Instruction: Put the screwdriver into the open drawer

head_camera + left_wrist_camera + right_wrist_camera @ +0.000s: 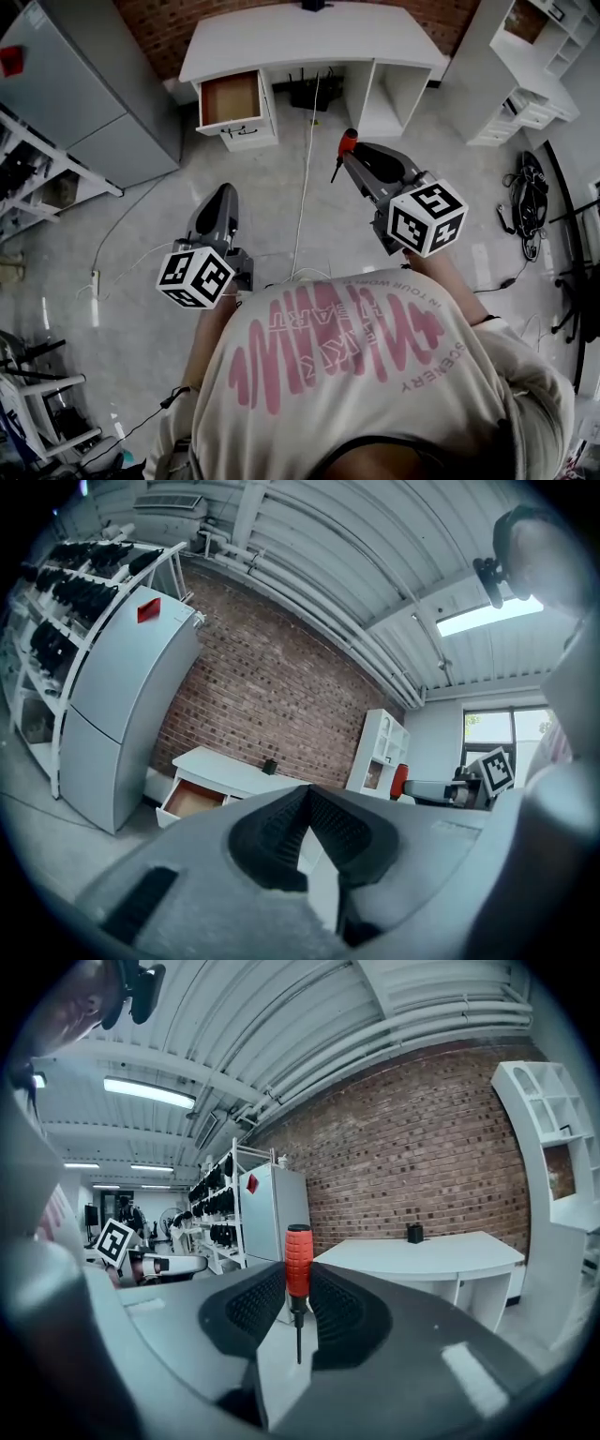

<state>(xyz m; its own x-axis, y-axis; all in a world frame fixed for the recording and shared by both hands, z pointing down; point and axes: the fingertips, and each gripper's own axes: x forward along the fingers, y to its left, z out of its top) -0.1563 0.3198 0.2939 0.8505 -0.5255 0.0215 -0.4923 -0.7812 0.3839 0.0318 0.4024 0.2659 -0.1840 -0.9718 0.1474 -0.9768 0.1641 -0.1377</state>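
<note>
Your right gripper (348, 157) is clamped on the screwdriver (347, 142): in the right gripper view the ribbed pads press on either side of the red handle (298, 1260), which stands upright between them, while the thin dark shaft (298, 1335) hangs down below the pads. In the head view the tool is in the air over the floor (141, 225), short of the white desk (309, 37), roughly in line with the desk's open knee space and to the right of the drawer.

The drawer (230, 99) sits under the left end of the desk, pulled out towards you, with its brown bottom bare and its dark handle on the front panel. The screwdriver is well apart from it.

Your left gripper (225, 191) is closed and carries nothing: in the left gripper view its two tips meet in a point (307, 789) with only air behind them. It points level towards the desk, and past it you can see the open drawer (192, 799) beside a tall grey cabinet (122, 714) against the brick wall (272, 686).

A small dark object (414, 1233) stands at the desk's rear edge, and a thin cable (305, 178) runs across the floor between your two grippers
</note>
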